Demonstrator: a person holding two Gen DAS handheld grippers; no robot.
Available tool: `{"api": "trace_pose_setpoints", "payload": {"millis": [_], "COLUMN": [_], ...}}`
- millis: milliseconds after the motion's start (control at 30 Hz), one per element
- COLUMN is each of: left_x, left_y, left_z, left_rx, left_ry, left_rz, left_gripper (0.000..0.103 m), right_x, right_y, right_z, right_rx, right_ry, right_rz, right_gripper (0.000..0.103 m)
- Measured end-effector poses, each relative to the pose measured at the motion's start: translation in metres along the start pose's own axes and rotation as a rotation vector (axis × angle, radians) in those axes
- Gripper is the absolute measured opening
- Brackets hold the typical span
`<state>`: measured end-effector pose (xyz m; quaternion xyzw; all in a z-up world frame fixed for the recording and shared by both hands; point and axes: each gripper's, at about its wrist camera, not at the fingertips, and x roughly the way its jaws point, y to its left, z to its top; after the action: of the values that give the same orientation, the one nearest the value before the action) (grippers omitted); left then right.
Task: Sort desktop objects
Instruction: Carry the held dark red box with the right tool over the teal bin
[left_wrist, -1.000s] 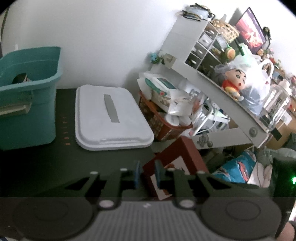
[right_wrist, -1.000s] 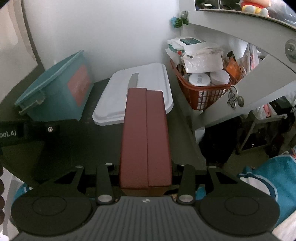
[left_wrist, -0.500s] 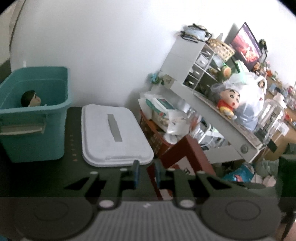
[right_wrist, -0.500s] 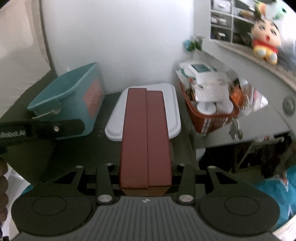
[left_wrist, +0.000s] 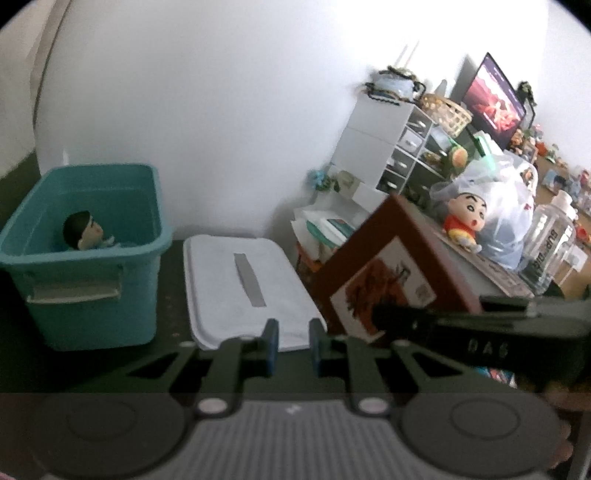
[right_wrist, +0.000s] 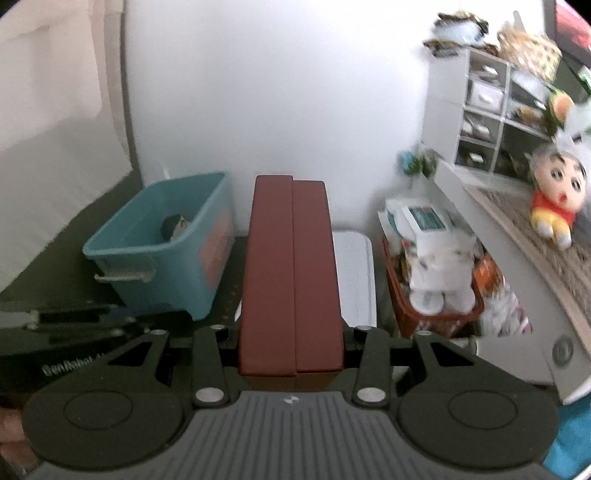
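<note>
Maroon box (right_wrist: 291, 273): clamped by its two long sides between the fingers of the right gripper (right_wrist: 291, 343), raised above the dark desktop (left_wrist: 92, 365) with its long axis running toward twelve o'clock in the right wrist view. In the left wrist view the same box (left_wrist: 391, 273) is seen at three o'clock, tilted, its pale illustrated label turned to the camera. Left gripper (left_wrist: 291, 349): blue-padded fingers (left_wrist: 271, 343) drawn nearly together, with nothing pinched between them. White lid (left_wrist: 243, 288): laid flat on the desktop at twelve o'clock of the left gripper, a grey strip along its middle. Teal bin (left_wrist: 92, 251): stood at ten o'clock, just beside the lid, with a dark-haired figurine (left_wrist: 83, 230) inside. Red basket (right_wrist: 436, 295): seen at two o'clock in the right wrist view, filled with white containers. Plush doll (right_wrist: 557, 192): seated on the grey shelf at upper right.
</note>
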<state>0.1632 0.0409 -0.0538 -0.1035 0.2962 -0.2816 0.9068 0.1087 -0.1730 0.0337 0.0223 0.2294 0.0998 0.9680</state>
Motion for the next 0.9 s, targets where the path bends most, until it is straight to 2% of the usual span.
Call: {"api": "trace_pose_setpoints", "payload": {"millis": [267,900], "left_x": [-0.01,-0.013], "left_y": [0.012,0.06], "left_z": [0.009,0.015], "left_rx": [-0.025,-0.155], "left_ry": [-0.044,-0.042], "left_rz": [0.019,0.083], "left_gripper": [0.019,0.019], "right_x": [0.0,0.022], "right_y": [0.018,0.069], "right_z": [0.037,0.091], "right_rx": [-0.055,-0.138], "right_ry": [-0.054,-0.101], "right_rz": [0.014,0.113], "right_gripper": [0.044,0.044]}}
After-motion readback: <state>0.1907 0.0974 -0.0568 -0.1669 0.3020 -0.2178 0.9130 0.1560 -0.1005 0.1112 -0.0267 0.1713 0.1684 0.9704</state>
